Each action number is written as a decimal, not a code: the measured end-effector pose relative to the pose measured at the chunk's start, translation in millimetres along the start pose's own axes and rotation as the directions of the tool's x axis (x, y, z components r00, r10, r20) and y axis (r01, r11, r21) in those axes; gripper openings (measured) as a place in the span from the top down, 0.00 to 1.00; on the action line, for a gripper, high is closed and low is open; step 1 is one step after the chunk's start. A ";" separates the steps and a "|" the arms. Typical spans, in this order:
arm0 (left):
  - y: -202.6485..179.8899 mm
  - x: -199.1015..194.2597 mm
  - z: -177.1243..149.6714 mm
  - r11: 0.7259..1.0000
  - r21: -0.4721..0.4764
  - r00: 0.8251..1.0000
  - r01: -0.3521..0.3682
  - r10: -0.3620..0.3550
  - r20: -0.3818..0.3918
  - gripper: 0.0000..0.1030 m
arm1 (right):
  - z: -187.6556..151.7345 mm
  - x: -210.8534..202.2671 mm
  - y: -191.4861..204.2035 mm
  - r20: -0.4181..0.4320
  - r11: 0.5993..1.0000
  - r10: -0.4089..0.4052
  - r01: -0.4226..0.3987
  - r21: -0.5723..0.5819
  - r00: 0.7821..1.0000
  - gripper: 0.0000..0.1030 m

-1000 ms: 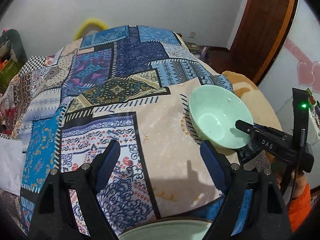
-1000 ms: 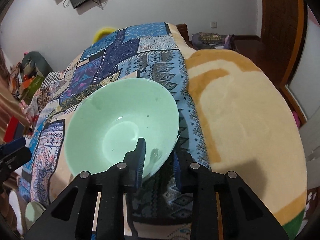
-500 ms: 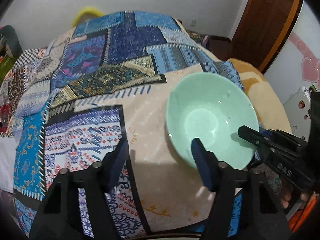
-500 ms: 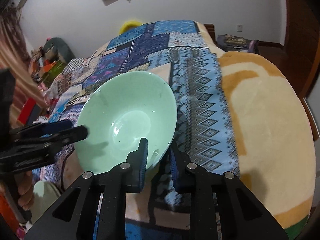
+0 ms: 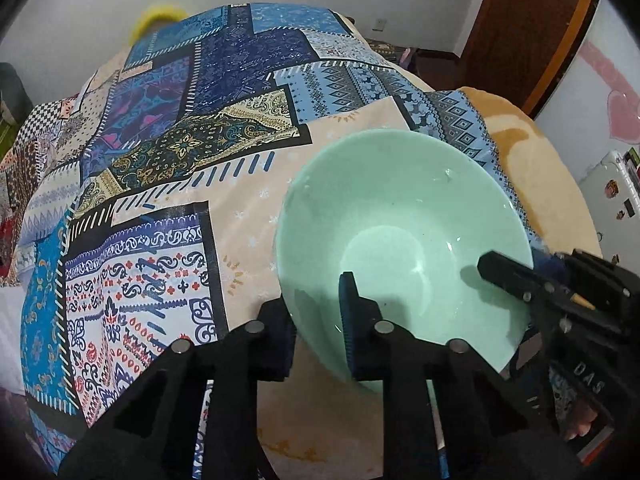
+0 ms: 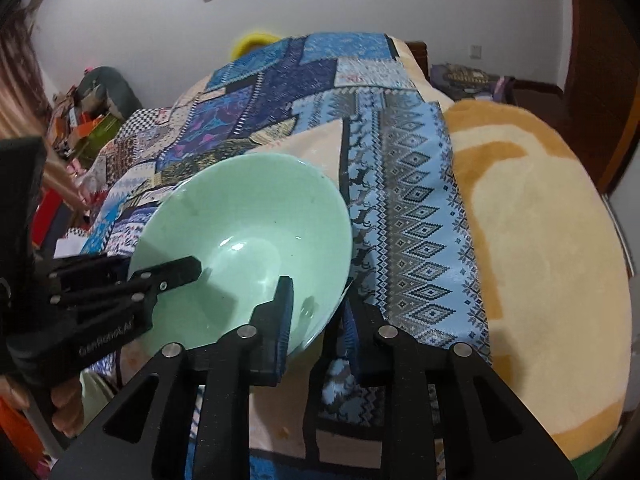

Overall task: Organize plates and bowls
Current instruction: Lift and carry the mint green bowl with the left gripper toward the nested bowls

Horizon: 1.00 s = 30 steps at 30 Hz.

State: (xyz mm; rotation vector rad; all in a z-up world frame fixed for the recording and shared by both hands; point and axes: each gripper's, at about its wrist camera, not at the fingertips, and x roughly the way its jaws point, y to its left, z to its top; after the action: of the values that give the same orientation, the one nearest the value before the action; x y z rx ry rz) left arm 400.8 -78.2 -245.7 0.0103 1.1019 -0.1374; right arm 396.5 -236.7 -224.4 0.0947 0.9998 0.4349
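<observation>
A pale green bowl (image 5: 400, 232) is held tilted above the patchwork bedspread (image 5: 168, 168). My left gripper (image 5: 312, 300) is shut on its near rim, one finger inside and one outside. My right gripper (image 6: 318, 296) clasps the opposite rim of the same bowl (image 6: 248, 216), with one pad inside and one under the wall; its jaws are opening slightly while the rim stays between them. In the right wrist view the left gripper's finger (image 6: 176, 274) reaches into the bowl from the left. The edge of a second pale green dish (image 6: 92, 392) shows low on the left.
An orange and cream blanket (image 6: 540, 240) covers the right side of the bed. Clutter (image 6: 84, 124) lies beyond the bed's left edge. A wooden door (image 5: 528, 28) and a white appliance (image 5: 612, 208) stand on the right. A hand (image 6: 64, 404) holds the left gripper.
My left gripper came down to the bowl and closed from wide open onto its rim. The right gripper kept its hold and swung the bowl toward the left gripper.
</observation>
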 end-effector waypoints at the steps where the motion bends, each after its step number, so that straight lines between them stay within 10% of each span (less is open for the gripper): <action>1: 0.4 1.6 0.3 1.000 0.000 1.000 0.002 -0.002 -0.004 0.83 | 0.6 2.8 -2.1 -0.001 1.000 -0.001 0.001 0.019 1.000 0.78; 30: -4.9 -52.8 -22.5 0.999 -0.029 0.998 0.045 -0.043 0.045 0.86 | -20.2 -59.7 30.4 0.095 1.000 -0.020 0.021 -0.012 0.995 0.83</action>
State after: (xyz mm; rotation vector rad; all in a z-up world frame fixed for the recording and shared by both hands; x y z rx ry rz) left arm 356.8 -75.8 -208.6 -0.0435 1.0604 -0.1598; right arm 342.7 -235.2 -179.7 0.0923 0.9041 0.4144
